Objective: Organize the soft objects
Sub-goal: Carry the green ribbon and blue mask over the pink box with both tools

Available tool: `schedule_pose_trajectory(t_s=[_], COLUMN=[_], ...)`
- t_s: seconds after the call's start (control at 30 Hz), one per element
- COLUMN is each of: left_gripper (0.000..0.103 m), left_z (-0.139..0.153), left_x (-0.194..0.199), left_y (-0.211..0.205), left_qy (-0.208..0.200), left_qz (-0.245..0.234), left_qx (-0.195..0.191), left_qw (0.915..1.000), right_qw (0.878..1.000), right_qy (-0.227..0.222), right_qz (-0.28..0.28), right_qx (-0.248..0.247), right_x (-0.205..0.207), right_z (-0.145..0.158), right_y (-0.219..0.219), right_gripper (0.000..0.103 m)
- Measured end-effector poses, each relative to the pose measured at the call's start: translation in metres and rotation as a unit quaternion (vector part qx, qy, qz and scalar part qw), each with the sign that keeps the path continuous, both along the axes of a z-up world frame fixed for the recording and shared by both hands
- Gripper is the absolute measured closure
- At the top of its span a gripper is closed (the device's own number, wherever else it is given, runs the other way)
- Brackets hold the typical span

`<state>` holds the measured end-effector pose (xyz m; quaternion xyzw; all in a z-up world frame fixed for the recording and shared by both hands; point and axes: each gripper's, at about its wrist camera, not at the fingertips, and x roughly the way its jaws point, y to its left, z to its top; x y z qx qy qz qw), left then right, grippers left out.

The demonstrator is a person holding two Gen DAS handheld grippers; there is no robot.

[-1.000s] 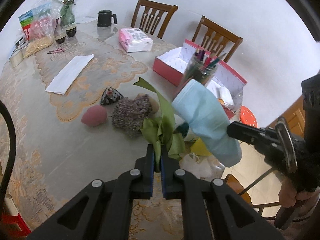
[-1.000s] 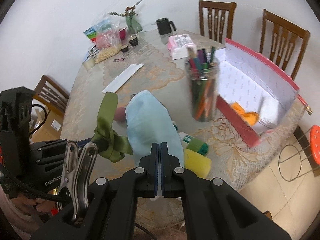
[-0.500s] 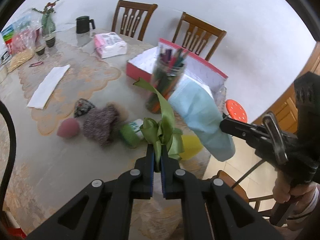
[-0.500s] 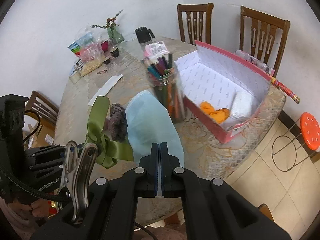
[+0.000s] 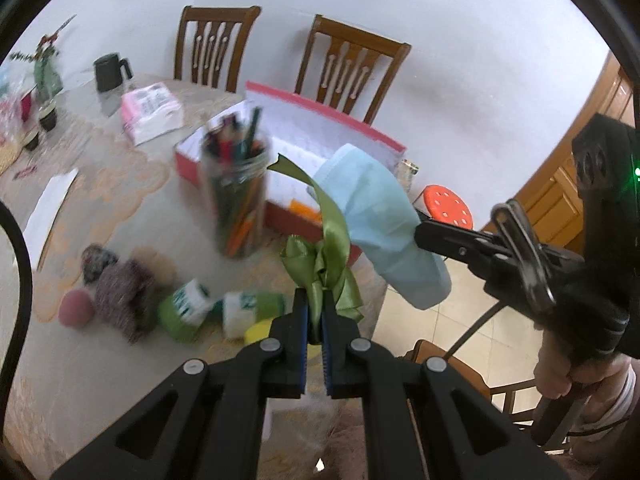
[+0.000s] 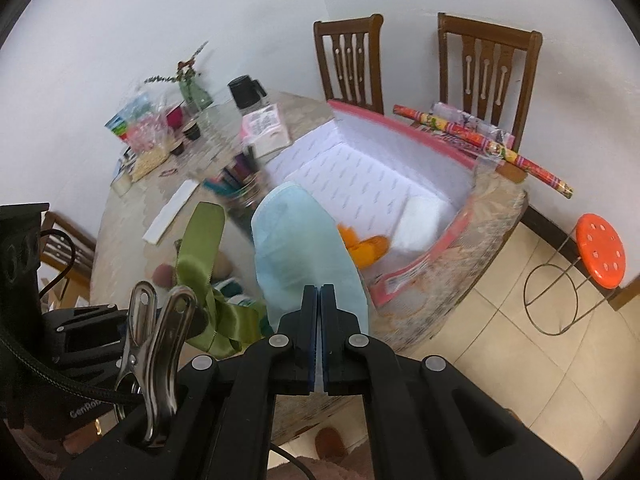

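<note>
My left gripper [image 5: 314,300] is shut on a green ribbon bow [image 5: 326,256], held in the air over the table's near edge. My right gripper [image 6: 319,294] is shut on a light blue face mask [image 6: 298,248], which stands up from the jaws in front of the red box. The red box [image 6: 404,136] with white lining lies open on the table and holds an orange soft thing [image 6: 366,246] and a white pad [image 6: 420,220]. On the table remain a pink sponge [image 5: 76,308], a knitted bundle [image 5: 128,296], green yarn rolls [image 5: 184,312] and a yellow sponge [image 5: 258,330].
A jar of pens [image 5: 236,196] stands beside the box. A tissue pack [image 5: 150,112], a black mug [image 5: 108,72], a vase and snack bags sit farther back. Two wooden chairs [image 6: 486,64] stand behind the table; wrapping paper rolls [image 6: 480,144] lie there. An orange stool [image 6: 598,250] stands on the tiled floor.
Both grippers have swung to the right along the table toward the red box, each keeping its load. The box now fills more of the right wrist view.
</note>
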<state>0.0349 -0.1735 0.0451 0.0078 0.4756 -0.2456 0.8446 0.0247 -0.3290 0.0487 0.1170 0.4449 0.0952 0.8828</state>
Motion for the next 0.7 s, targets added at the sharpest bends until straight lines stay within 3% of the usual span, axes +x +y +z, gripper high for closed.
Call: schedule_pose_trajectory(t_s=[0.27, 0.7], left_gripper=[0.097, 0.097], left_z=[0.007, -0.005], left_x=[0.025, 0.078], left_y=[-0.041, -0.082], left_qy=[-0.016, -0.012], left_qz=[-0.009, 0.048], left_qx=[0.000, 0.014], left_qw=[0.9998, 0.9987], right_qw=[1.000, 0.999], right_qy=[-0.010, -0.014], right_qz=[-0.005, 0.026], right_qx=[0.002, 0.011], right_x=[0.025, 0.090], right_z=[0.004, -0.001], right_y=[-0.028, -0.065], right_gripper=[0.100, 0.100])
